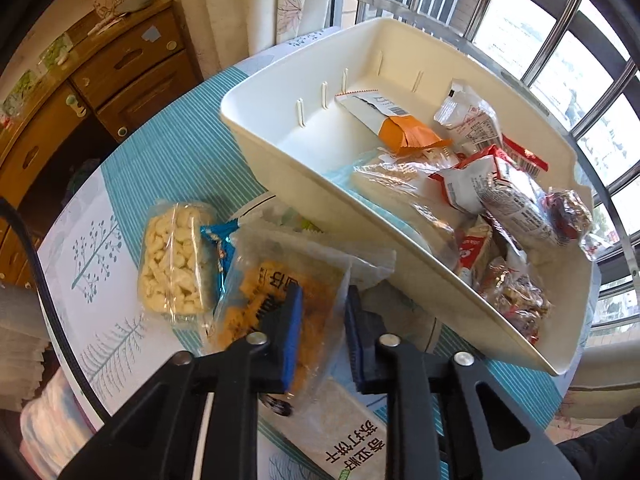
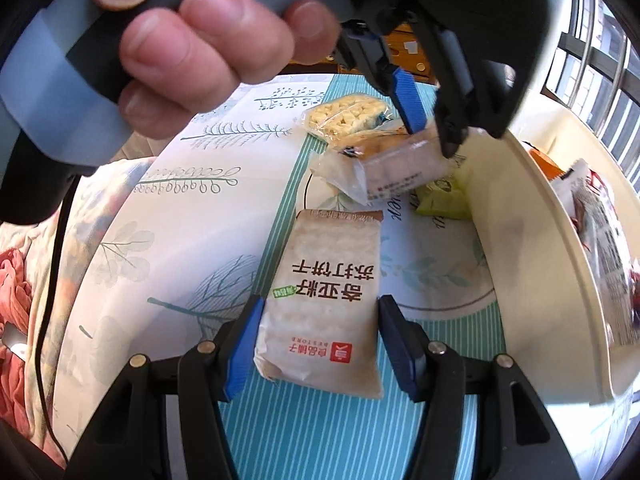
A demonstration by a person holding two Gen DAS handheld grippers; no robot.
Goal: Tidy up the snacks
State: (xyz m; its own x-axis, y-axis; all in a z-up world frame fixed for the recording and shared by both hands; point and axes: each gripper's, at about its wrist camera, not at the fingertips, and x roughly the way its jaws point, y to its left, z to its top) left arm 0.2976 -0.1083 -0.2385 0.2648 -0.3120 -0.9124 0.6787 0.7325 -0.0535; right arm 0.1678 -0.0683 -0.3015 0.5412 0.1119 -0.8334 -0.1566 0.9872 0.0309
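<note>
Left hand-held gripper [image 1: 322,312] closed on the clear plastic bag of orange crackers [image 1: 280,300], pinched through its upper film beside the white plastic bin [image 1: 304,168]. Right hand-held gripper [image 2: 316,344] straddling the pale, flat soda-cracker packet with dark printed characters [image 2: 324,300] on the striped teal-and-white worktop [image 2: 320,432]; its blue pads stand just beside the packet's long edges, and contact cannot be confirmed, so it reads as open.

Good practice for this step is probably to raise the cracker bag until its hanging lower end clears the bin's near wall, then carry it over the free left part of the bin, away from the wrappers heaped at the right. The film is thin and slack, likely to sag and swing. The packet looks stiffer and should be squeezed only lightly, its contents being brittle.
</note>
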